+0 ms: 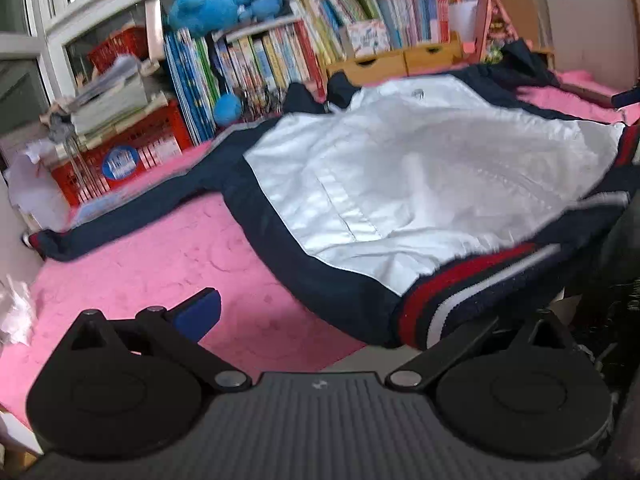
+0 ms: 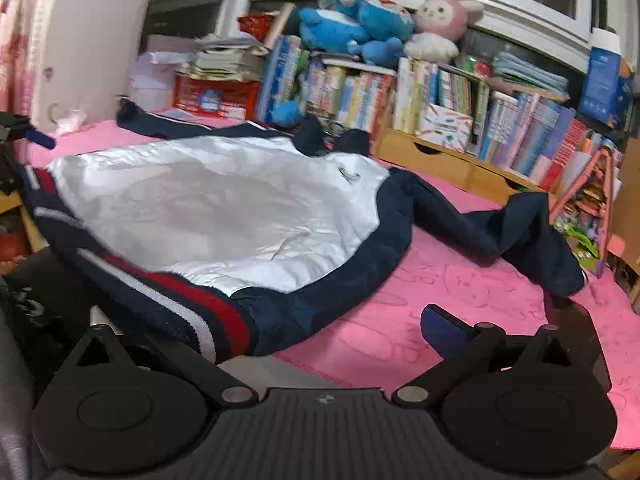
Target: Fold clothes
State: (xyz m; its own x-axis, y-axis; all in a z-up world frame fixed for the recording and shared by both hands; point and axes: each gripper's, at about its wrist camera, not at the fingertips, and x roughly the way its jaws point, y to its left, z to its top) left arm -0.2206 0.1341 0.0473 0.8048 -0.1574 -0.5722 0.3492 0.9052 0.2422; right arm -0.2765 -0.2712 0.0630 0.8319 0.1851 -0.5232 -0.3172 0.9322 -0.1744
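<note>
The striped hem (image 1: 452, 300) of the jacket (image 1: 400, 176) lies nearest both cameras, draped over the near edge of the pink blanket (image 1: 160, 256) so that its red, white and navy band hangs just ahead of each tool. The left hand-held gripper (image 1: 340, 320) has its jaws spread wide: one blue-padded finger (image 1: 198, 312) stands clear over bare blanket, while the other is hidden under the hem, so nothing is clamped. The right hand-held gripper (image 2: 320, 332) mirrors it, jaws apart, its blue finger (image 2: 440, 330) over the blanket and the opposite one lost behind the hem (image 2: 192, 304). The jacket (image 2: 224, 204) is spread flat with its white panel up, collar toward the bookshelf (image 2: 460, 108), one sleeve (image 1: 132, 216) stretched out to the left side and the other sleeve (image 2: 500, 232) crumpled toward the right. From here the likeliest trouble, as I judge it, is an uneven bite: the slick white panel may slide out if only the top layer is caught, and pinching the blanket along with the hem would drag the whole surface up. The crumpled sleeve could also fold under itself and spoil the crease, and because the hem overhangs the edge, a loose pull might tip the jacket off.
</note>
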